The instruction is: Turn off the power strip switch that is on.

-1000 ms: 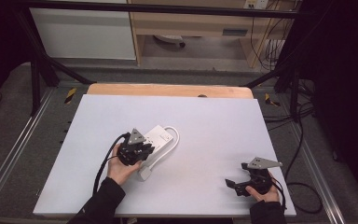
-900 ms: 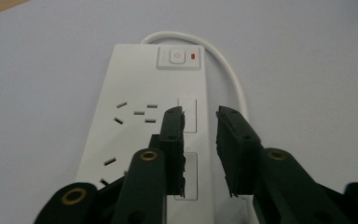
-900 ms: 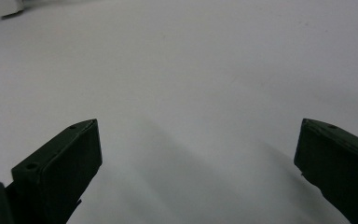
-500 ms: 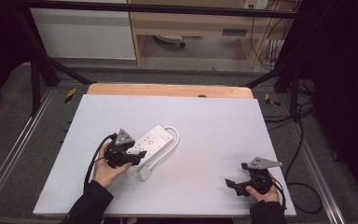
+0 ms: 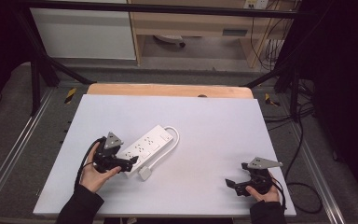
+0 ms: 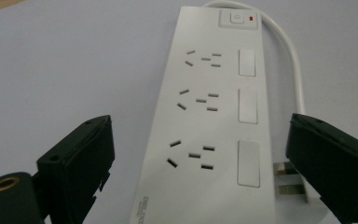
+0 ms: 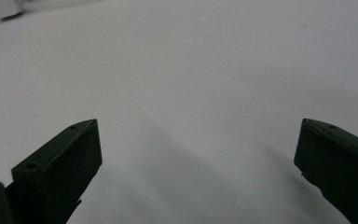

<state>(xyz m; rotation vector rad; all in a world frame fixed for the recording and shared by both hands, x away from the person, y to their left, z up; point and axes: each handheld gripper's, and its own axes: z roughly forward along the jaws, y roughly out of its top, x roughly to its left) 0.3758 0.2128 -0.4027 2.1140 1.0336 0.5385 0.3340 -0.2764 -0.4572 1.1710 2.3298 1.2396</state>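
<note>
the left gripper [image 5: 131, 161] has just been opening: its 2 blocky matte black jaws stand wide, straddling the near end of the power strip [image 5: 145, 148] without pressing it. the strip is a long, smooth white plastic bar with 3 socket groups, lying diagonally on the pale matte surface [image 5: 214, 130]; its round cable [image 5: 170, 144] loops to a plug [image 5: 145, 173], apparently flat-pinned. the right gripper [image 5: 229, 183] gapes wide, well apart.

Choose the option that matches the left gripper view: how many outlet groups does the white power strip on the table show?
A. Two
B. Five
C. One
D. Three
D. In the left gripper view the power strip shows three groups of slots in a row along its top face, each with a blank rectangle beside it, and a switch at the far end.
</note>
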